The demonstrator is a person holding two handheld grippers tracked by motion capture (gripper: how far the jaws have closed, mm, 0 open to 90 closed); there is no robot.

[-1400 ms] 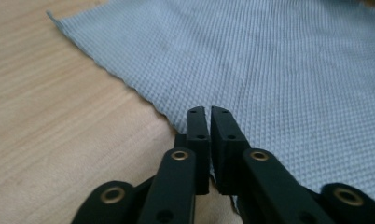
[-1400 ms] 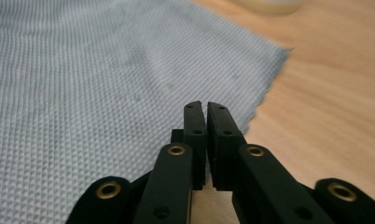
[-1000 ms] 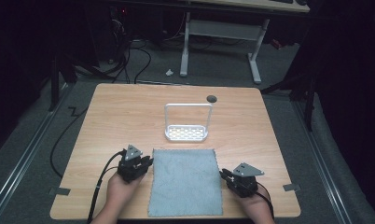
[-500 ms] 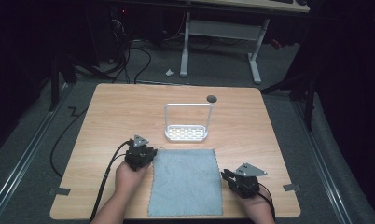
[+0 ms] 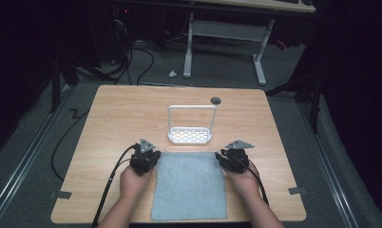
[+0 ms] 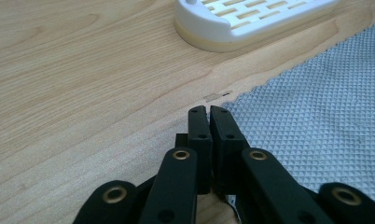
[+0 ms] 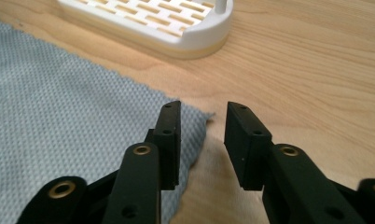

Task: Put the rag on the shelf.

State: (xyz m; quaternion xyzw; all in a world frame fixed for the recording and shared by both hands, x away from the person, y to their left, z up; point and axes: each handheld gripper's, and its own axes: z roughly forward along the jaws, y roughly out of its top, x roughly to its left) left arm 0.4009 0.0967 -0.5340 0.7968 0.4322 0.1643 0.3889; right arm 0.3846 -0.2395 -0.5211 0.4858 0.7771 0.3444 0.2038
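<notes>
The table (image 5: 113, 118) spans the middle of the high view, with the grey cloth (image 5: 189, 185) at lower centre, flat, its long axis running from the bottom edge up toward the white rack (image 5: 191, 135) just above it. That view alone shows the rack's upright hoop; the 2 gripper views show only its slotted base, plus the cloth's weave. Both forearms enter from the bottom edge and angle up to the cloth's 2 upper corners. The left gripper (image 6: 208, 111) sits at the upper left corner, its jaws just closed together; whether cloth is pinched between them I cannot tell. The right gripper (image 7: 203, 116) sits at the upper right corner, jaws apart and just opened wider, straddling the corner without pressing it.
</notes>
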